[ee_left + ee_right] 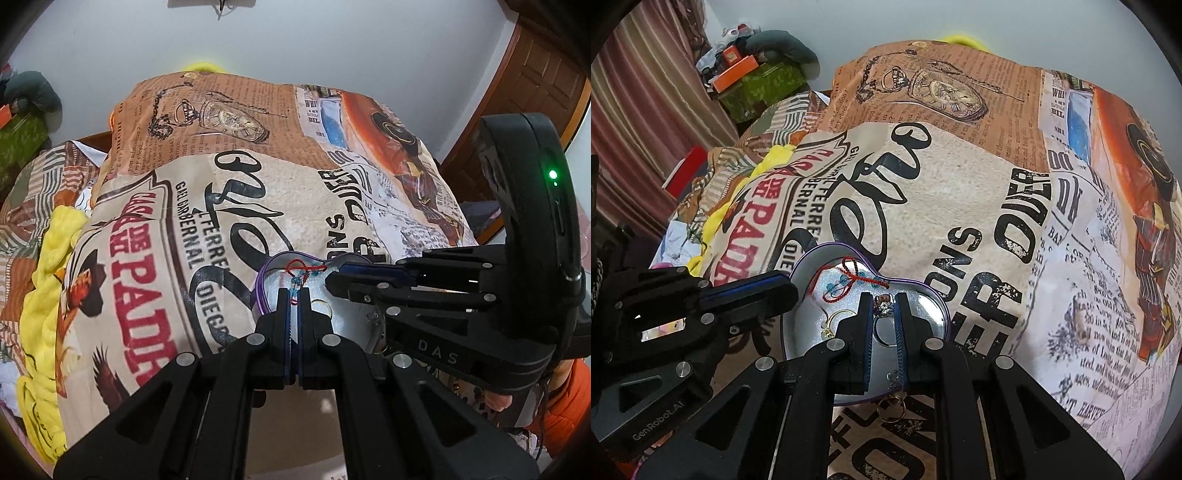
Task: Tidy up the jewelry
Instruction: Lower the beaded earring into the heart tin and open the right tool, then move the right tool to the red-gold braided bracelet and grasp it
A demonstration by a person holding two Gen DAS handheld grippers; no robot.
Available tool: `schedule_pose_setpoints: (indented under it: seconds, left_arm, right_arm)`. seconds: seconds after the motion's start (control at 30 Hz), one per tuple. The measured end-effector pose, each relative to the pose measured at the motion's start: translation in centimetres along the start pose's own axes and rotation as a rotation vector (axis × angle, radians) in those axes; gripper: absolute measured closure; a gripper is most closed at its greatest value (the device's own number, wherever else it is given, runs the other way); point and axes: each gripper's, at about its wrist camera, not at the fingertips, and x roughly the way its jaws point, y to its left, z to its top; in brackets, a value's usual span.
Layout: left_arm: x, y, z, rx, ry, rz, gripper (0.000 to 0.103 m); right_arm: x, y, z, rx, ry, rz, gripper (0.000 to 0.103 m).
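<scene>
A heart-shaped tin with a purple rim (936,295) (260,286) lies on the printed cloth. In it lie a red cord bracelet with blue beads (855,278) (301,271) and a gold ring (836,319) (320,305). My right gripper (885,306) is shut on a silver ring with a stone (884,308) and holds it over the tin. My left gripper (294,295) is shut with nothing between its fingers, at the tin's left edge beside the bracelet. It also shows in the right wrist view (786,282).
A small silver ring (892,406) lies on the cloth just outside the tin's near edge. The printed cloth (960,221) covers a mound. Yellow fabric (48,280) and boxes (738,70) lie to the left. A wooden door (535,92) stands at the right.
</scene>
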Motion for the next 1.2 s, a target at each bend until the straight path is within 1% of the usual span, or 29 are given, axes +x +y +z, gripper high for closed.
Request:
schedule_pose_setpoints:
  seconds: [0.2, 0.33, 0.43, 0.5, 0.57, 0.63, 0.77, 0.83, 1.0, 1.13, 1.2]
  left_arm:
    - [-0.7, -0.1, -0.2, -0.003, 0.013, 0.001, 0.101]
    - [-1.3, -0.1, -0.3, -0.006, 0.017, 0.005, 0.095]
    - [-2.2, -0.4, -0.4, 0.002, 0.010, 0.019, 0.091]
    - [-2.7, -0.6, -0.5, 0.008, 0.005, 0.024, 0.089]
    - [-3.3, -0.9, -0.5, 0.013, -0.002, 0.027, 0.084]
    - [-4.0, -1.2, -0.6, 0.019, -0.008, 0.030, 0.081]
    - [-5.1, -2.0, -0.8, 0.030, -0.019, 0.034, 0.071]
    - [-5.8, -2.5, -1.0, 0.040, -0.024, 0.034, 0.068]
    - [-6.7, -3.8, -2.0, 0.069, -0.028, 0.026, 0.064]
    - [-6.8, -5.0, -3.2, 0.096, -0.014, 0.025, 0.063]
    - [-6.6, -5.5, -3.8, 0.106, -0.002, 0.019, 0.063]
  right_arm:
    - [-0.2, -0.3, -0.1, 0.023, 0.027, 0.029, 0.092]
    - [-1.0, -0.1, -0.4, 0.019, 0.027, 0.019, 0.091]
    - [-2.3, 0.2, -0.5, 0.006, 0.004, -0.003, 0.090]
    - [-3.3, 0.3, -0.7, 0.001, -0.015, -0.014, 0.086]
    - [-4.2, 0.4, -0.8, -0.001, -0.039, -0.026, 0.075]
    - [-5.2, 0.5, -1.0, -0.006, -0.067, -0.041, 0.069]
    - [-7.1, 1.0, -1.6, -0.020, -0.103, -0.065, 0.068]
    - [-7.9, 1.1, -2.2, -0.035, -0.120, -0.086, 0.068]
    - [-9.5, 1.2, -4.2, -0.072, -0.145, -0.146, 0.068]
    - [-9.8, 0.9, -6.1, -0.089, -0.142, -0.186, 0.060]
    - [-9.9, 0.7, -6.8, -0.090, -0.137, -0.193, 0.060]
